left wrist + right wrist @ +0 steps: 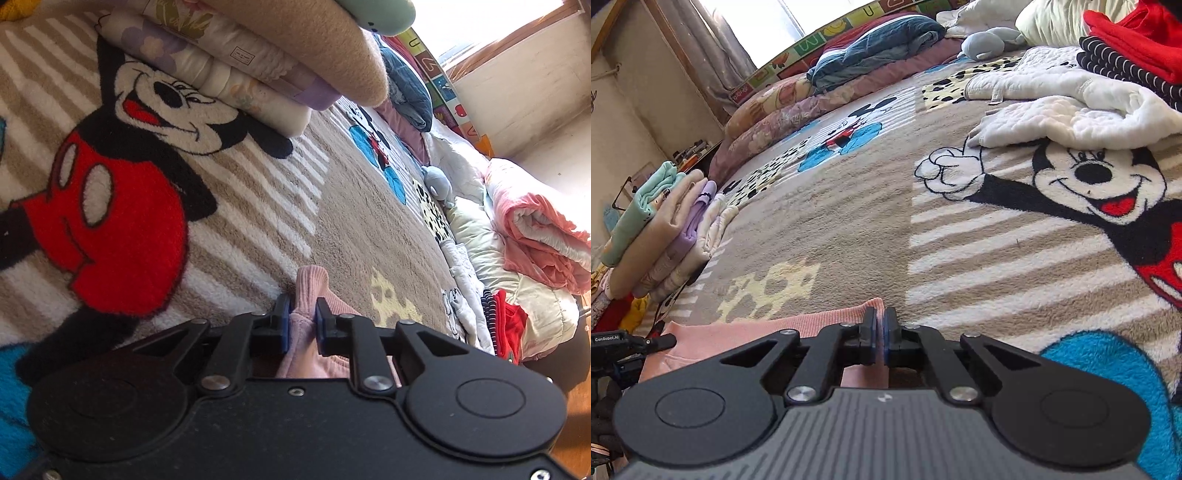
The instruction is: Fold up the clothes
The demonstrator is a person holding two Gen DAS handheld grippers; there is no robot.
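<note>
A pink ribbed garment (308, 291) lies on a cartoon-mouse blanket (229, 206). My left gripper (302, 308) is shut on a bunched fold of it, the cloth pinched between the blue pads and sticking out past the tips. In the right wrist view the same pink garment (746, 332) spreads flat to the left, and my right gripper (881, 317) is shut on its far corner, the pads nearly meeting. The left gripper (661, 341) shows at the left edge of that view, at the garment's other corner.
A stack of folded clothes (665, 229) stands at the left of the blanket (849, 229), also seen as the stack (258, 48) close above the left gripper. Unfolded white, striped and red clothes (1089, 92) lie at the right. Pillows and quilts (871, 48) line the far side.
</note>
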